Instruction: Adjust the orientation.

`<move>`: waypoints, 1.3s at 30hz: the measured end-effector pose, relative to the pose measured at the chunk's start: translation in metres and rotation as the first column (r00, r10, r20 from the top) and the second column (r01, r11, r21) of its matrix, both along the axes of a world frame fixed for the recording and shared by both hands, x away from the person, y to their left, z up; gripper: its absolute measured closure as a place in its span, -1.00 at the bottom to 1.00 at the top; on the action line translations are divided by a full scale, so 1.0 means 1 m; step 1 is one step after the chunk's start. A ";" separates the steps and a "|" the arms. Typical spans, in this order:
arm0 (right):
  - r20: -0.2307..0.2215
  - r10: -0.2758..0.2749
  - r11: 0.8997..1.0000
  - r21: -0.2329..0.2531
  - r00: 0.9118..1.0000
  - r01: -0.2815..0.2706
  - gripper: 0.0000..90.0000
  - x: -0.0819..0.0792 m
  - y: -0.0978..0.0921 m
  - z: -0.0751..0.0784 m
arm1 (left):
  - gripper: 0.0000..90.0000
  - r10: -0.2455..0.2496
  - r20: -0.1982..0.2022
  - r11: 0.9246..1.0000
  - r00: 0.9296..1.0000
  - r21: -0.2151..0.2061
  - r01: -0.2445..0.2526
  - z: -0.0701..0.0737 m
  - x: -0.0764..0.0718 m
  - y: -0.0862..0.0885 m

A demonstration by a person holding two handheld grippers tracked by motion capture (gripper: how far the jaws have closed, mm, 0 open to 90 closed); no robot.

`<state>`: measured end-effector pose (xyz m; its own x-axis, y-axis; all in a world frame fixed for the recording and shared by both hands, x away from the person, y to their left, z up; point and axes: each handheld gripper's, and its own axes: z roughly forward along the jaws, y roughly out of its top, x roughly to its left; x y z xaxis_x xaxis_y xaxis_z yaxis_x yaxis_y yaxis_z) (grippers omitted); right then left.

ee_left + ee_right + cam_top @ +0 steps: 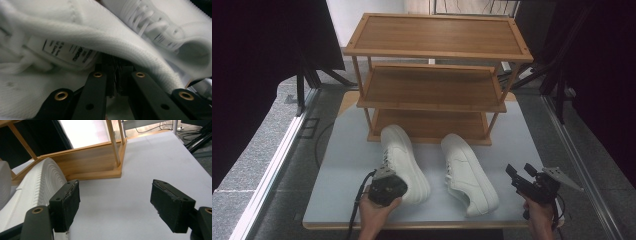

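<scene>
Two white sneakers lie on the grey table in front of a wooden rack. The left shoe (404,160) points toward the rack, and my left gripper (387,176) sits at its heel. In the left gripper view the jaws stand close together, with their tips (118,72) tucked under the padded collar (75,27) beside the size label, gripping it. The right shoe (469,175) lies beside it, laces visible (162,27). My right gripper (520,169) hovers open to the right of that shoe, whose ribbed sole (37,185) lies by its left jaw, with bare table between the pads (115,202).
The three-tier wooden shoe rack (437,35) stands at the table's far side, its bottom shelf (92,162) just beyond the shoes. Grey tabletop (347,160) lies bare left of the shoes and right of the rack (155,155). Black stands and curtains flank the table.
</scene>
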<state>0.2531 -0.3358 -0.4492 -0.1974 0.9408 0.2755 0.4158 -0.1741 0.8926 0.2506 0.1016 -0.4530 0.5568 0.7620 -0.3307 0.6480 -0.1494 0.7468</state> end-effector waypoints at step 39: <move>-0.047 -0.034 0.999 0.002 0.998 0.034 -0.46 0.002 -0.008 -0.008 | 1.00 -0.064 -0.023 0.996 0.998 0.063 0.065 -0.002 0.016 -0.015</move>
